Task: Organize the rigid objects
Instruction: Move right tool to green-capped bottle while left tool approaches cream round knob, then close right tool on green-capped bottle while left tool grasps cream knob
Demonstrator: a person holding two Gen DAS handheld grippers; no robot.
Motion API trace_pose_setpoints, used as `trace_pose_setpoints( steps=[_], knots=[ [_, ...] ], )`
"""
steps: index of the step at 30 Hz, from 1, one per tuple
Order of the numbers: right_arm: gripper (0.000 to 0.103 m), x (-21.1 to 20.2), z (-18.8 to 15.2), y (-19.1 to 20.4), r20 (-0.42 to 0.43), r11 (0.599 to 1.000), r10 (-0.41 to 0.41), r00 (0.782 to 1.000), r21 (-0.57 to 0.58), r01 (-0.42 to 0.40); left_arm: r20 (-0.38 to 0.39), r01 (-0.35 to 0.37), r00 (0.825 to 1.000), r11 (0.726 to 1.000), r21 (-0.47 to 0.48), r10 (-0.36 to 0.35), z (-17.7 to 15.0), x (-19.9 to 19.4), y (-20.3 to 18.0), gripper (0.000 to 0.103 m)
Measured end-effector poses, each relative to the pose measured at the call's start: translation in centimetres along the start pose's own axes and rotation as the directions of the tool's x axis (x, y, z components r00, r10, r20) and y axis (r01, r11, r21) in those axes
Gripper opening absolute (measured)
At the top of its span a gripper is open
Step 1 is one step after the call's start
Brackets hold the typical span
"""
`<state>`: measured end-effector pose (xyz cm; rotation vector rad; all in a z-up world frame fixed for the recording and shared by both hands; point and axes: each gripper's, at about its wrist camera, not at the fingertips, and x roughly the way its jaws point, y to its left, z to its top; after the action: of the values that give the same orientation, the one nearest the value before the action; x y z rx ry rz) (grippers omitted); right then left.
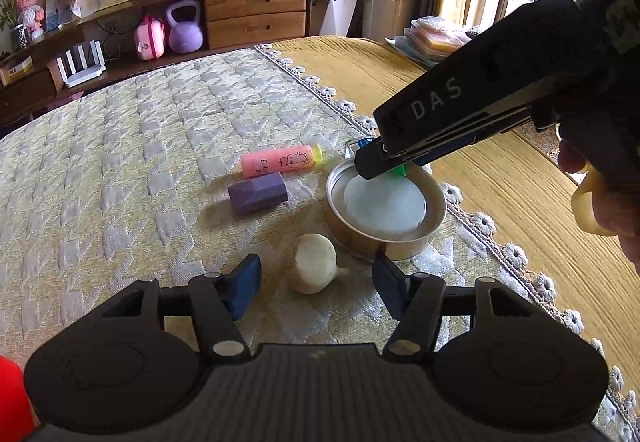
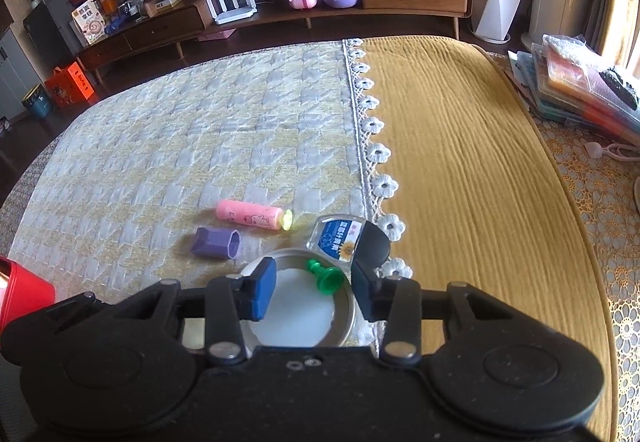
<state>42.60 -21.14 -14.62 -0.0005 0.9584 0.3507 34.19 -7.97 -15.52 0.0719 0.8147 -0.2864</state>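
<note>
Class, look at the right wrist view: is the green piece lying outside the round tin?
No, the green piece lies inside the tin, on its white liner.

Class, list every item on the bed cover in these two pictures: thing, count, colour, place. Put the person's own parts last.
Round tin: one, silver with a white disc inside, by the lace border.
Green piece: one, green, lying inside the tin on the white disc.
Pink tube: one, pink with a yellow-green cap, lying flat beyond the purple block.
Purple block: one, purple, lying left of the tin.
Garlic bulb: one, cream, in front of the tin, between the left fingers.
Clear bottle: one, blue label, dark cap, lying just beyond the tin.
Red object: one, red, at the left edge; cannot tell what it is.
Left gripper: open around the garlic.
Right gripper: open, over the tin.
</note>
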Motion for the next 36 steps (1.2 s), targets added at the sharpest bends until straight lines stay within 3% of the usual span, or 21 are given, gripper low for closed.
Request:
trace_pose_setpoints(
  steps=[7,23,36],
  knots=[
    [0.018,0.0,-0.2,0.0,0.01,0.999,-0.041,0.999,-0.011,0.041,0.014,0.004,1.0,1.0,0.012,-0.004,-0.2,-0.2,0.2,0.037],
    [0.013,-3.0,-1.3,-0.3,0.038,0.999,0.007,0.999,0.044,-0.009,-0.01,-0.001,1.0,1.0,-0.009,0.001,-1.1,-2.6,0.6,0.036],
    [0.013,-7.6,-4.7,0.1,0.031,0.996,0.052,0.998,0.073,-0.055,-0.008,0.001,1.0,0.999,-0.037,-0.002,-1.6,-8.8,0.9,0.036]
  ],
)
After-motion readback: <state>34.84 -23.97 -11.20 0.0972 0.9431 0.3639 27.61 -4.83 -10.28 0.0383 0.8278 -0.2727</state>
